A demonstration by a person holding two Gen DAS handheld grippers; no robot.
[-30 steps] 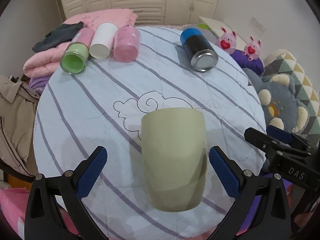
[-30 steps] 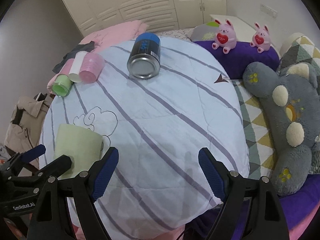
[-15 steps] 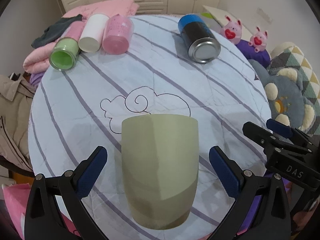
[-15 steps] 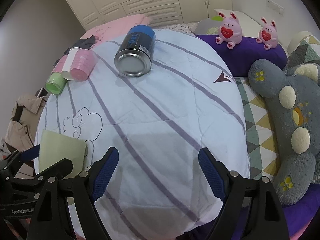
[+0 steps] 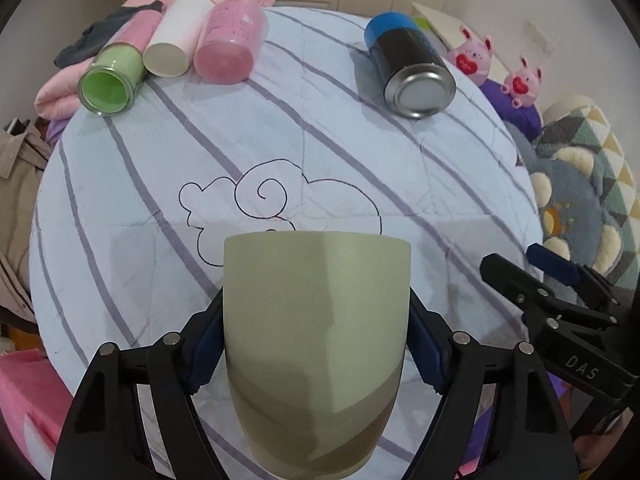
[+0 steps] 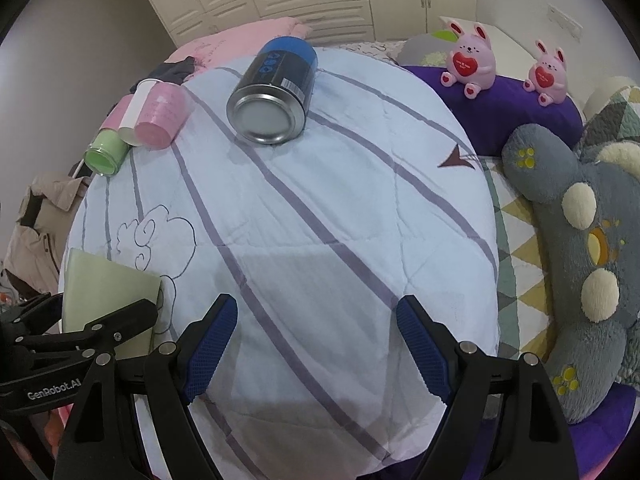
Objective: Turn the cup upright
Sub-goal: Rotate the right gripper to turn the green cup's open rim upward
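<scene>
The cup [image 5: 316, 344], pale green, lies on its side between the fingers of the left gripper [image 5: 316, 340]. Both blue pads [image 5: 425, 354] press against the cup's walls, one on each side, so the left gripper is clamped on the cup. The rounded base of the cup points back toward the gripper body; the wide rim end points forward, away from it. The cup rests on the striped quilt [image 5: 360, 184], just short of a cloud outline [image 5: 276, 204] printed on the fabric ahead.

In the right wrist view, the cup [image 6: 108, 292] appears to the left of the right gripper [image 6: 316, 344], partly covered by the left gripper's black frame. The right gripper's fingers stand spread wide apart with only quilt [image 6: 320, 240] between them; it holds nothing.

Far ahead of the left gripper, to the left, three containers lie on their sides, touching in a row: a green jar [image 5: 110, 82], a white cup [image 5: 176, 42] and a pink cup [image 5: 230, 46]. Ahead and to the right lies a metal can [image 5: 410, 66] with a blue cap, its silver bottom facing the gripper. A grey plush toy [image 6: 588, 264] lies right of the right gripper, and two pink rabbit figures [image 6: 470, 58] stand beyond it on a purple cushion [image 6: 508, 114].
</scene>
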